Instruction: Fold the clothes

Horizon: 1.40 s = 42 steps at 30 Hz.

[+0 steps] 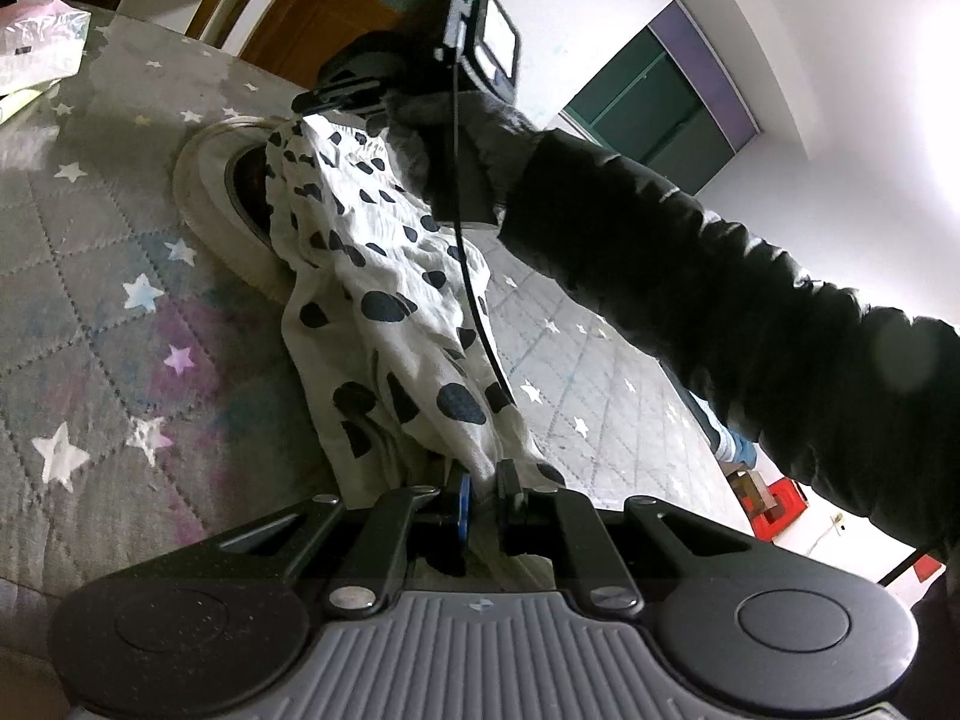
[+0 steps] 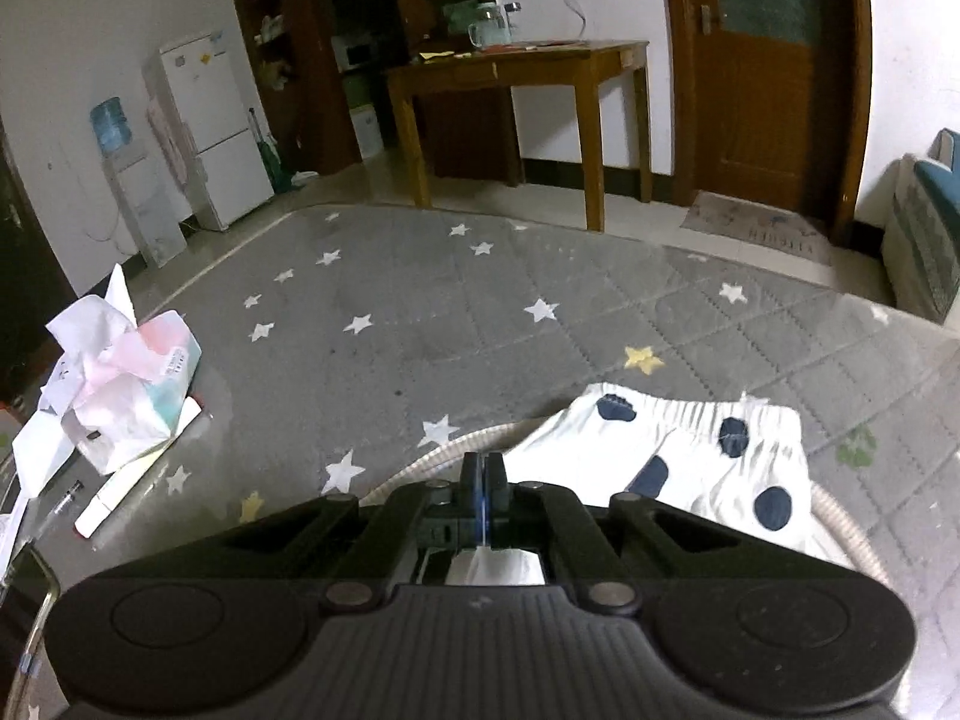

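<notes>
Spotted cloth (image 1: pixel 384 300) hangs stretched above the star rug (image 1: pixel 90 300) between both grippers. We note the left gripper (image 1: pixel 483 489) and right gripper (image 2: pixel 482 480) each clamped on an edge.

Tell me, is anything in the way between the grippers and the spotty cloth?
Nothing visible. The left hand-held gripper and right hand-held gripper are each already shut on the white dark-spotted fabric garment.

Grey star-patterned mat (image 2: pixel 480 312) carries a round basket (image 1: pixel 198 180) and tissue pack (image 2: pixel 138 384)
</notes>
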Each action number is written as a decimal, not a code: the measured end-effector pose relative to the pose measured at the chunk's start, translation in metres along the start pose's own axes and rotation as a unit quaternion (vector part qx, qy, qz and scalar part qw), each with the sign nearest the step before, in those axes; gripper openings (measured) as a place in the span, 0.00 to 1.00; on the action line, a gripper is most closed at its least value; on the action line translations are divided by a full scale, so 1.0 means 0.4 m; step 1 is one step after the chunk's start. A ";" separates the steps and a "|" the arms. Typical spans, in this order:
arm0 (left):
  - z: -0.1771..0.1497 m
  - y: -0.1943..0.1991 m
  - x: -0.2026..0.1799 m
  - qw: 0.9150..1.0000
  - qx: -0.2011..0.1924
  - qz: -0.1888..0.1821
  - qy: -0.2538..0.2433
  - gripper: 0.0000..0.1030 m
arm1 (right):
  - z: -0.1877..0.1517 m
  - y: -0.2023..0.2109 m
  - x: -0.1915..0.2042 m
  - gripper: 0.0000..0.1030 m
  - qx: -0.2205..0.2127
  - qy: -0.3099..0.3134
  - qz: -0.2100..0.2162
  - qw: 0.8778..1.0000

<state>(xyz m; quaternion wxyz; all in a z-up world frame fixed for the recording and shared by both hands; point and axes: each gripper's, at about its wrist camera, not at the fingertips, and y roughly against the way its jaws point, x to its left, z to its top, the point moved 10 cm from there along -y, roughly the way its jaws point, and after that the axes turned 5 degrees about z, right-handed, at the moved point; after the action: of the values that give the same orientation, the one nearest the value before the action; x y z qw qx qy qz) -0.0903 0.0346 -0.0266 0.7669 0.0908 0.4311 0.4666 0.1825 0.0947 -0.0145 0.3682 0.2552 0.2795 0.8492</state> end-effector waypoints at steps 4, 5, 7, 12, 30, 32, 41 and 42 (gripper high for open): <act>-0.011 -0.005 0.010 1.000 0.008 0.008 0.006 0.09 | -0.029 -0.045 0.010 0.00 0.017 0.006 0.001 1.000; -0.013 -0.005 0.012 1.000 0.009 0.009 0.007 0.09 | -0.035 -0.049 0.013 0.01 0.021 0.007 0.002 1.000; -0.014 -0.005 0.015 1.000 0.010 0.011 0.008 0.09 | -0.034 -0.037 0.018 0.03 0.024 0.010 0.011 1.000; -0.014 -0.005 0.021 1.000 0.011 0.016 0.008 0.11 | -0.033 -0.003 0.032 0.06 0.032 0.020 0.032 0.999; -0.021 0.026 0.044 0.997 0.001 0.077 0.005 0.29 | -0.346 0.225 0.112 0.26 0.109 0.127 0.068 0.984; -0.001 0.044 0.048 0.996 -0.011 0.088 -0.002 0.29 | -0.363 0.259 0.124 0.26 0.098 0.132 0.074 0.984; 0.108 0.000 -0.017 0.994 -0.045 0.080 -0.060 0.25 | -0.442 0.427 0.123 0.34 0.061 0.147 0.074 0.985; 0.122 -0.018 -0.028 0.994 -0.048 0.075 -0.067 0.25 | -0.457 0.440 0.127 0.37 0.058 0.149 0.076 0.984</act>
<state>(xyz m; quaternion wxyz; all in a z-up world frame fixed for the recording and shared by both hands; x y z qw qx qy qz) -0.0516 0.0347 0.0058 0.7603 0.1167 0.3476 0.5362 -0.0495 -0.0194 -0.0168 0.2415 0.1674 0.3600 0.8855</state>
